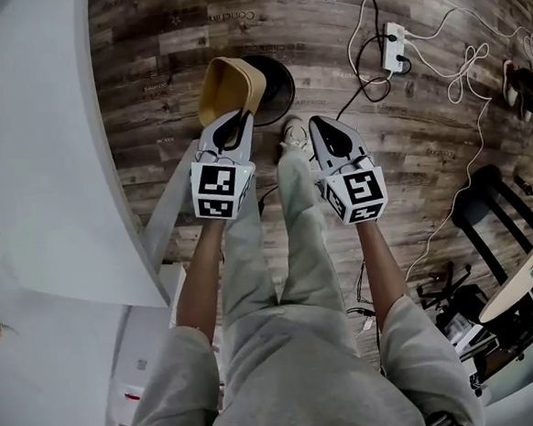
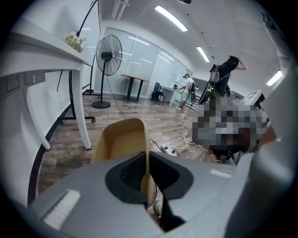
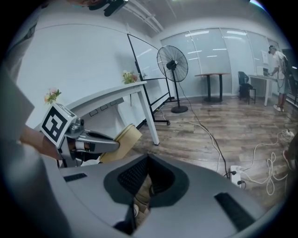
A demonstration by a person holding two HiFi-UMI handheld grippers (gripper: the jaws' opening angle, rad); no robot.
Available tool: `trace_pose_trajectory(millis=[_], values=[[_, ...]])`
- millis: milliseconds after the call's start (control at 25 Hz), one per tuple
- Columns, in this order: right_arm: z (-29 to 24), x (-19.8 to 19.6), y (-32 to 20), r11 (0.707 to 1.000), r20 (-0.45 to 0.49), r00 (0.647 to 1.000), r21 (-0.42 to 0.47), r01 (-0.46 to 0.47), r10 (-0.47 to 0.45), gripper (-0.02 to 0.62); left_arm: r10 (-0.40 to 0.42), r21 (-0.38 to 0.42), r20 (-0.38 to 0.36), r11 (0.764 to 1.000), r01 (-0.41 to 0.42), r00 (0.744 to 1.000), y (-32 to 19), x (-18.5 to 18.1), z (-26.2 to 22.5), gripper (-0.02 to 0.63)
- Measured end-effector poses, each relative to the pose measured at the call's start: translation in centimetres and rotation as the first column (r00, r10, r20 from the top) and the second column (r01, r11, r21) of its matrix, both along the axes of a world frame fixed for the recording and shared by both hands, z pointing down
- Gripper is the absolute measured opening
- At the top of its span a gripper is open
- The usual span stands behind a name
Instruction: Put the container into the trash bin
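My left gripper is shut on the thin wall of a tan, open-topped container, which it holds out in front of me above the floor. In the left gripper view the container rises just beyond the gripper, its wall pinched between the pads. A dark round trash bin stands on the floor right behind the container and is partly hidden by it. My right gripper hangs beside the left one, shut and holding nothing. The right gripper view shows its own closed jaws, the left gripper and the container.
A white table fills the left side, its leg close to my left arm. A power strip and loose cables lie on the wooden floor at the right. A black stool stands further right. A standing fan and people are far off.
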State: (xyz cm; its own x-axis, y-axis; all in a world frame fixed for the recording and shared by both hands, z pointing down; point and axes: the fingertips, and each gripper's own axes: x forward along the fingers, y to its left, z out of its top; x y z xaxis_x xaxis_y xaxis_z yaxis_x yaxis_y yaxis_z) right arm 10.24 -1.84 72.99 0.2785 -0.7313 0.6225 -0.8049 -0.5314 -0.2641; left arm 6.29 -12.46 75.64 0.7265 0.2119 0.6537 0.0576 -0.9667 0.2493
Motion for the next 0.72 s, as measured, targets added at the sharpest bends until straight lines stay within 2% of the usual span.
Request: trace_pose_trajectory(millis=[200,720], values=[[2.4,-0.3,0.5,1.000,0.011,1.000,-0.010,-0.001,0.001,0.014,0.002,-0.013,0.008,1.000,-0.002,1.000,0.7,-0.3,2.7,0.031],[7.1,-2.4,2.4,0.999,0.063,0.998,-0.046,0.010,-0.007,0.014,0.102,-0.032,0.052,0.994,-0.101,0.993,4.3,-0.3,10.1,0.031]])
